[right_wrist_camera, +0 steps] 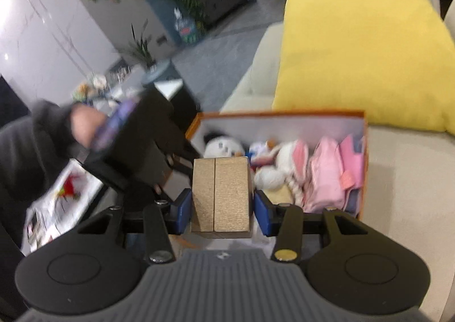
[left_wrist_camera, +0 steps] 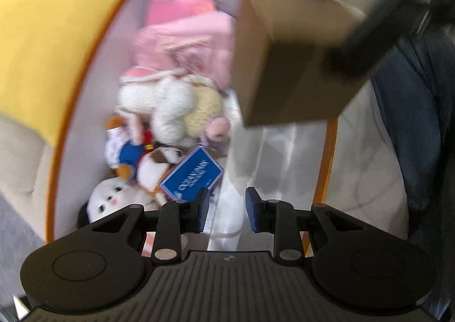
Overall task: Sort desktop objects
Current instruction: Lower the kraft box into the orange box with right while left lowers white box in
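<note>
On the cream sofa [right_wrist_camera: 403,168] (yellow cushion [right_wrist_camera: 361,54] behind) sits the orange-rimmed box [right_wrist_camera: 284,115].

Cream sofa [right_wrist_camera: 403,179], yellow cushion [right_wrist_camera: 361,51], grey floor [right_wrist_camera: 224,46], white wall [right_wrist_camera: 37,37]

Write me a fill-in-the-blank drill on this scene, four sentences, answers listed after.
1. The right tool grips a brown ____ box.
2. The cushion behind the orange-rimmed bin is ____.
3. The left tool is open and holds ____.
4. The tag among the plush toys in the bin is ____ with white print.

Missing words: cardboard; yellow; nothing; blue
</note>
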`<action>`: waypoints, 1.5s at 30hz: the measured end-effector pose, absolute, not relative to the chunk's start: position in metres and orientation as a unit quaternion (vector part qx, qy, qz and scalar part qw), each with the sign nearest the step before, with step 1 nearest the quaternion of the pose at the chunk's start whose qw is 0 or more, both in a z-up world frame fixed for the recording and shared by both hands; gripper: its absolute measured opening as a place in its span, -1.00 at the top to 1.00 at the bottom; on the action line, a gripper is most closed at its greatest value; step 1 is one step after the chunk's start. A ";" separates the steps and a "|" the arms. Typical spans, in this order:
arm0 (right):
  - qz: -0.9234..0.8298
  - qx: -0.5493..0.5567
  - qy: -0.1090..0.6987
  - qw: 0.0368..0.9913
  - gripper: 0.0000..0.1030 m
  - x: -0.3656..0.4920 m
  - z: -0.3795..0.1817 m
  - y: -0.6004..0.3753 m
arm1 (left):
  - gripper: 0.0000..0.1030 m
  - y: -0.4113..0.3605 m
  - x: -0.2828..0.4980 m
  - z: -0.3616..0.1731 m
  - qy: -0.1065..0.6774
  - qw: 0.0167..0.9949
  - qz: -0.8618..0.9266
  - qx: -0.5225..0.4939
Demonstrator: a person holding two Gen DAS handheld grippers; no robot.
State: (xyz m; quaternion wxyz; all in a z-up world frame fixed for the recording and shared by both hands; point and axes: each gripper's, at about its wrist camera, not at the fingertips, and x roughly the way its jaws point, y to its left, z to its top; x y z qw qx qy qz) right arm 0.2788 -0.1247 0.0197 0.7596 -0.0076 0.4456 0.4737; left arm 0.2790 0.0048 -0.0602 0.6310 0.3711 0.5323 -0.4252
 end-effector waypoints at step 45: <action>0.295 -0.083 0.583 0.753 0.06 0.280 -0.006 -0.050 | 0.13 0.032 0.281 -0.076 0.520 0.713 -0.405 0.239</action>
